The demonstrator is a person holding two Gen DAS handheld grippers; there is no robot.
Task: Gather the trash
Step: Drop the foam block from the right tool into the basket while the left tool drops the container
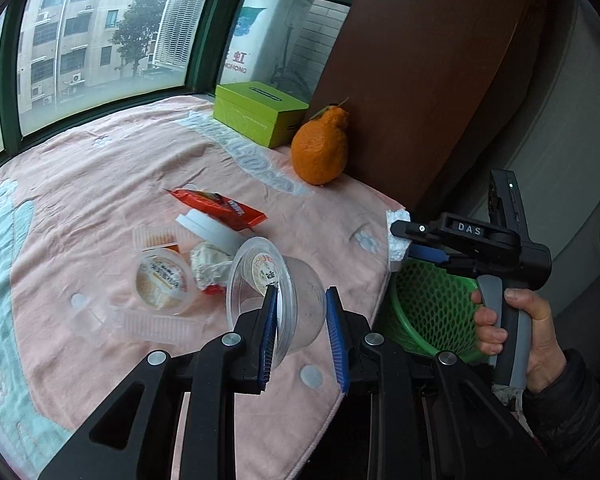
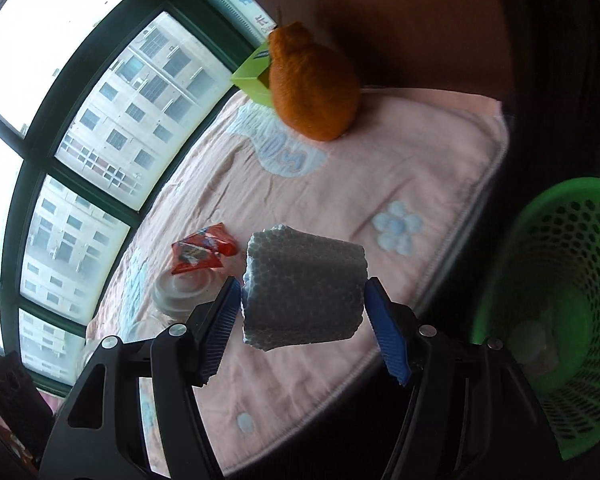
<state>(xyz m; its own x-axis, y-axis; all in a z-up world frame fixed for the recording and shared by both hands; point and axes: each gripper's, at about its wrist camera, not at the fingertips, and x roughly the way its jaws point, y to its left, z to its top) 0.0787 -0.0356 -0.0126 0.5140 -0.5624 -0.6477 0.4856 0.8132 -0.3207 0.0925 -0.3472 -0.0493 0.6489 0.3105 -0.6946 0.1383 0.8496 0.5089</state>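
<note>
A pink blanket (image 1: pixel 100 184) covers the tabletop; on it lie an orange fruit (image 1: pixel 320 148), green box (image 1: pixel 260 114), red wrapper (image 1: pixel 220 204) and clear plastic cups (image 1: pixel 162 280)

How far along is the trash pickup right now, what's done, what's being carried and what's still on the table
Done: something pale already lies in the green basket. In hand: the right tool grips a foam block; the left tool holds a clear plastic cup. Left: red wrapper, white lid, crumpled paper, and plastic tubs.

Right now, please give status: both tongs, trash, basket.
Left tongs shut on clear cup. Right tongs shut on foam block. Green basket beside table, nothing blocking.
</note>
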